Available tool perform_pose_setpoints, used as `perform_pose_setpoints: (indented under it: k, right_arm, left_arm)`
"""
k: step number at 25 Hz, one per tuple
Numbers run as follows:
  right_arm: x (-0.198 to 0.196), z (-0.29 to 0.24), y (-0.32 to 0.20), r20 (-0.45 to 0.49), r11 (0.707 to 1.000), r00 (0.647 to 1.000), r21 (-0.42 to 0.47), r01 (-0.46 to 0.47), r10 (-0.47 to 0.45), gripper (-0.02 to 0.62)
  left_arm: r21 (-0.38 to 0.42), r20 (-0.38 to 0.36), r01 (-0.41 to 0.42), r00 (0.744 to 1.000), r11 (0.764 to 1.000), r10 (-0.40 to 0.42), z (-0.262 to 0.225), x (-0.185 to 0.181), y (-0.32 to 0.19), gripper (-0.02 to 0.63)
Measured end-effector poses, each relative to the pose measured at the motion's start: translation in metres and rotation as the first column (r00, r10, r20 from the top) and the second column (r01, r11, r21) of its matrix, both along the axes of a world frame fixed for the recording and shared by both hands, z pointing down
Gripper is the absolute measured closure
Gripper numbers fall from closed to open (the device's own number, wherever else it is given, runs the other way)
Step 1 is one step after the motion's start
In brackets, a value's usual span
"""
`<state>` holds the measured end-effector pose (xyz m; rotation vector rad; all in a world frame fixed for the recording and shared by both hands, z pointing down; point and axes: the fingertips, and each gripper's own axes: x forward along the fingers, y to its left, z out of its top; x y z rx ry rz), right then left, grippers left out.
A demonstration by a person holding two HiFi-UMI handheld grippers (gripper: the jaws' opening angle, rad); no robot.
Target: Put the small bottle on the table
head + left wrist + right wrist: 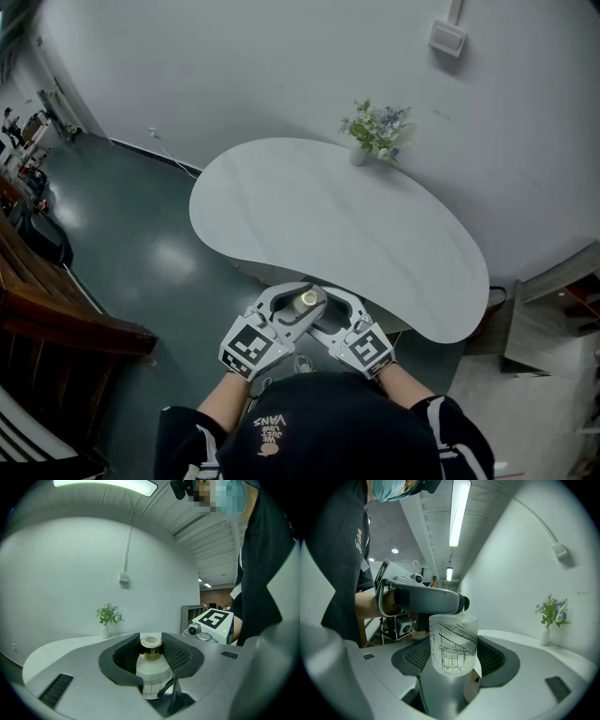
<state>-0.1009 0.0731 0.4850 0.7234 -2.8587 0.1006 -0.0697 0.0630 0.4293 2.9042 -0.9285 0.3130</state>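
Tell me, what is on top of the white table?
Only a vase of flowers stands on the white table, at its far edge. The left gripper, shut on the small bottle, and the right gripper cover the near edge; anything beneath them is hidden.

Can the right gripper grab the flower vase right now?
Probably not: the right gripper has its jaws shut on a frosted cup, and the flower vase stands at the table's far edge.

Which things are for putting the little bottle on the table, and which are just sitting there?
For the job:
- small bottle
- left gripper, clamped on it
- right gripper, jaws either side of it
- white table

Just there:
- vase of flowers
- wall box
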Motion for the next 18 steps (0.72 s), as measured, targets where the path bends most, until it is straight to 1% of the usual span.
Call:
perform_pose_setpoints:
  k: [3,7,14,18]
  right_arm:
    - [-0.012,0.004,-0.008,-0.004,1.0,1.0,-0.014,-0.019,0.019,0.322]
    - [-0.021,0.01,-0.015,-0.012,0.999,1.0,-0.027,-0.018,0.018,0.322]
    - [-0.033,0.018,-0.042,-0.007,0.999,1.0,-0.043,0.006,-0.007,0.322]
    - [-0.031,0.018,-0.065,-0.007,0.999,1.0,-0.036,0.029,-0.029,0.322]
  left_arm:
    - [-0.005,-0.001,-0.017,1.0,1.0,0.017,0.004,-0.012,-0.008,0.443]
    - [-0.001,0.004,-0.02,1.0,1.0,0.02,0.01,-0.021,-0.015,0.443]
    - [-0.011,0.004,0.0,1.0,1.0,0.0,0.019,-0.033,-0.043,0.443]
    - [-0.007,0.005,0.021,1.0,1.0,-0.021,0.019,-0.031,-0.067,0.443]
